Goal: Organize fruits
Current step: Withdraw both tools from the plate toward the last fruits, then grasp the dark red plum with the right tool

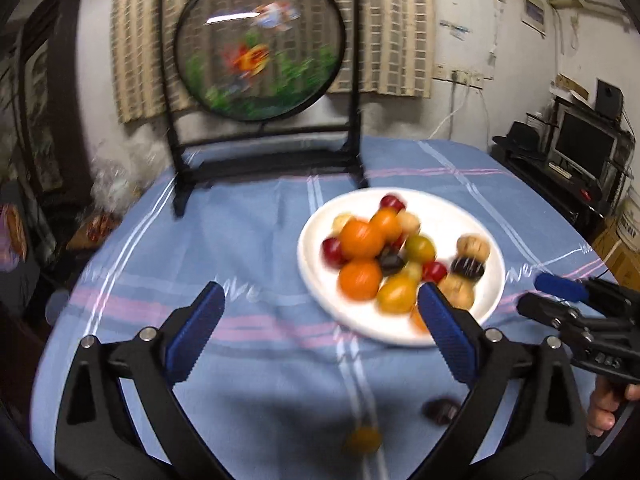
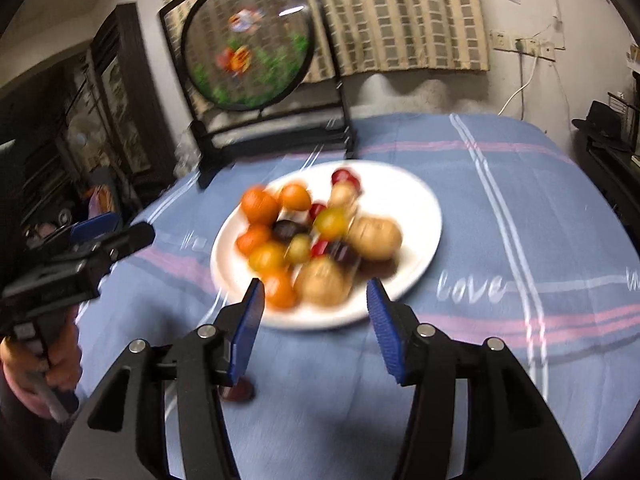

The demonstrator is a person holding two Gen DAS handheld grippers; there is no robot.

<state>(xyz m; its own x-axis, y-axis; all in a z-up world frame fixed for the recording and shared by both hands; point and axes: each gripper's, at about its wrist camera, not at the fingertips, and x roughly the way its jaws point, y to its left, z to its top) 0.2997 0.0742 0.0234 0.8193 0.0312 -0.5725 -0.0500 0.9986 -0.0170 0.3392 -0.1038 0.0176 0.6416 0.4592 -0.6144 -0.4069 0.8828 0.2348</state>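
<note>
A white plate [image 1: 472, 216] on the blue tablecloth holds a pile of small fruits: oranges [image 1: 360, 238], red, yellow and dark ones, and tan ones. The plate also shows in the right wrist view [image 2: 408, 200]. My left gripper [image 1: 320, 300] is open and empty, left of and in front of the plate. My right gripper [image 2: 316, 294] is open and empty, just at the plate's near rim. Two loose fruits lie on the cloth near me: a dark one [image 1: 440, 410] and a yellow one [image 1: 362, 440]. A dark red one [image 2: 240, 392] lies by my right gripper's left finger. Both views are motion-blurred.
A black-framed round decorative screen [image 1: 260, 44] stands at the table's far side, behind the plate. The table edge curves away on both sides. Dark furniture and a monitor [image 1: 584, 144] stand to the right, a cabinet [image 2: 116, 92] to the left.
</note>
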